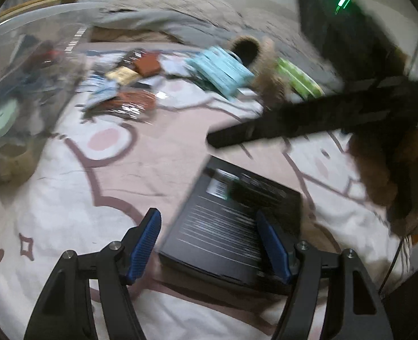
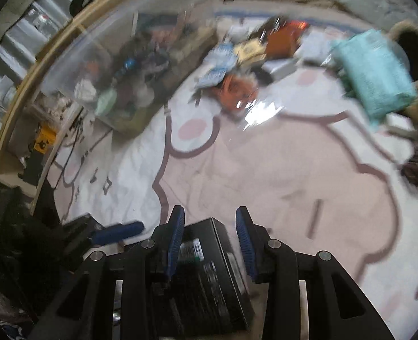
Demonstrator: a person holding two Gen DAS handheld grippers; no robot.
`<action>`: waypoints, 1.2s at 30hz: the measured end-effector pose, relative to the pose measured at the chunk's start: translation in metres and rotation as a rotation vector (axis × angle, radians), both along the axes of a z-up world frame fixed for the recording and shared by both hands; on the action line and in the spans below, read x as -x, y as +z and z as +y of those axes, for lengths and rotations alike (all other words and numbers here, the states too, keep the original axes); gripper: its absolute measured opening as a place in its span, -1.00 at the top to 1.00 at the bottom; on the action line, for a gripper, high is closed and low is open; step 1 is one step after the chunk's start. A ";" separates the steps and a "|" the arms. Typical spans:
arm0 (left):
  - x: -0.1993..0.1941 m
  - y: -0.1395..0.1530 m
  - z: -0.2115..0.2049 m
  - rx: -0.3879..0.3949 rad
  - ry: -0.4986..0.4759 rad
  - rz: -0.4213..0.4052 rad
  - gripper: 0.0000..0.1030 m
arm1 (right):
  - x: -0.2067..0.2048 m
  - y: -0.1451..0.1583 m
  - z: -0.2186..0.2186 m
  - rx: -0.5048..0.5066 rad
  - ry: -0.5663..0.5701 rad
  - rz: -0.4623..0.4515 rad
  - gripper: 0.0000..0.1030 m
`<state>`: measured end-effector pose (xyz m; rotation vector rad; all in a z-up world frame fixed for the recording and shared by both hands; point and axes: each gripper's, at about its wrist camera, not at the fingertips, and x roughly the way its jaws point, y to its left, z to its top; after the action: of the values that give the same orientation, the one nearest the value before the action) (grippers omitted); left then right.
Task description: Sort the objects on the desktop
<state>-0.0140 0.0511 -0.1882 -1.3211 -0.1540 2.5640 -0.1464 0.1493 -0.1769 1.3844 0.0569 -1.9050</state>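
A flat black box [image 1: 231,221] with white print and a barcode label lies on the pink-and-white cartoon bed sheet [image 1: 67,198]. My left gripper [image 1: 210,245] hovers over its near end with the jaws well apart. One blue pad is beside the box's left edge and the other is over its right part, and neither presses on it. My right gripper [image 1: 217,141], carried by a hand in a brown fuzzy sleeve, reaches in from the right above the box's far corner. In the right wrist view its narrow jaws [image 2: 210,243] frame the black box [image 2: 206,269] below without gripping it.
A clear plastic bin [image 1: 25,85] with several items stands at the left, also seen as the bin [image 2: 118,79]. Behind lie a pile of packets [image 1: 124,85], a teal pack [image 1: 223,68], a green box [image 1: 299,79] and a fuzzy slipper [image 1: 248,48]. Both views are motion-blurred.
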 end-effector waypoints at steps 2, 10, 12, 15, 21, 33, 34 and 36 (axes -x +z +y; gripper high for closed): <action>0.001 0.005 0.009 0.038 -0.076 -0.017 -0.30 | -0.012 0.017 0.017 -0.004 -0.018 0.043 0.26; 0.006 0.019 0.013 0.141 -0.259 -0.070 -0.29 | -0.076 0.040 0.074 -0.034 -0.124 0.081 0.26; 0.012 0.022 0.010 0.135 -0.275 -0.078 -0.29 | -0.092 0.038 0.079 -0.042 -0.144 0.075 0.26; 0.021 0.027 0.010 0.131 -0.303 -0.089 -0.29 | -0.114 0.034 0.078 -0.053 -0.154 0.084 0.26; 0.033 0.030 0.012 0.143 -0.334 -0.096 -0.27 | -0.156 0.005 0.057 -0.075 -0.125 0.075 0.25; 0.047 0.017 0.010 0.090 -0.309 -0.134 -0.26 | -0.157 -0.031 0.033 -0.122 -0.242 0.144 0.26; 0.047 0.017 0.011 0.087 -0.313 -0.134 -0.26 | -0.155 -0.031 0.036 -0.125 -0.256 0.149 0.26; 0.047 0.016 0.012 0.082 -0.320 -0.133 -0.26 | -0.149 -0.031 0.042 -0.123 -0.290 0.145 0.26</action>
<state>-0.0608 0.0632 -0.1722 -1.4167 0.1305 2.2374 0.0026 0.1912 -0.2080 1.3923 0.0464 -2.2751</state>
